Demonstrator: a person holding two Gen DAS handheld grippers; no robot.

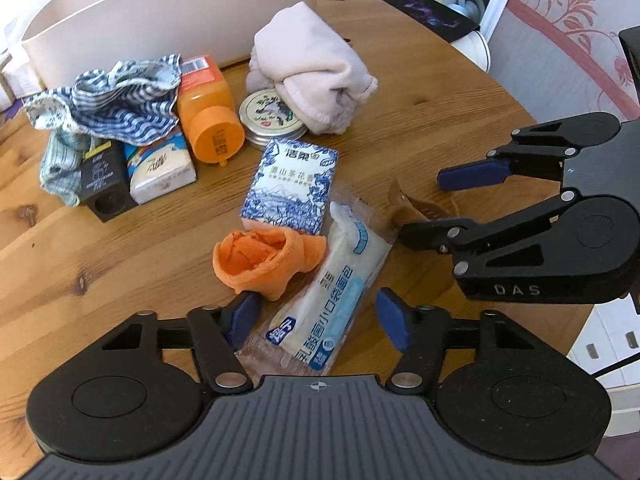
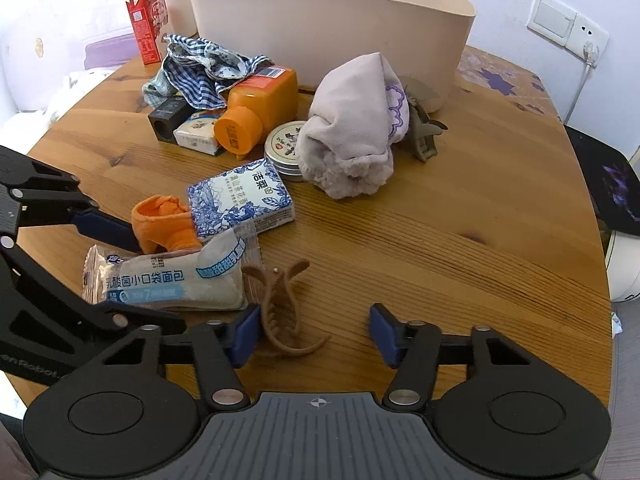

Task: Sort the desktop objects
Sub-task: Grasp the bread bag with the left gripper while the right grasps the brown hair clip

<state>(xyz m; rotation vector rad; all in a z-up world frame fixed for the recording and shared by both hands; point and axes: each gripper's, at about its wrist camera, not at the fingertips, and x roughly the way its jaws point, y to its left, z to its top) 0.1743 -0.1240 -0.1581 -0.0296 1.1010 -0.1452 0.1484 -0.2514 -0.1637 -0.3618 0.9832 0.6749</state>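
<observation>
Both grippers are lining up over the clutter, jaws spread.

The left gripper [image 1: 316,316] is hanging low with its fingers wide around the near end of the bread packet [image 1: 332,292], gripping nothing yet; the packet is lying on the wooden table [image 1: 460,92] just beside the orange cloth [image 1: 264,260]. It looks light, soft and crinkly, likely slippery, so a gentle pinch across the middle should suit. The right gripper [image 2: 314,334] is also gaping, its left finger touching or nearly touching the brown hair clip [image 2: 280,308]: rigid plastic, light, best squeezed across its body. The beige tub [image 2: 332,28] is waiting at the table's far side.
</observation>
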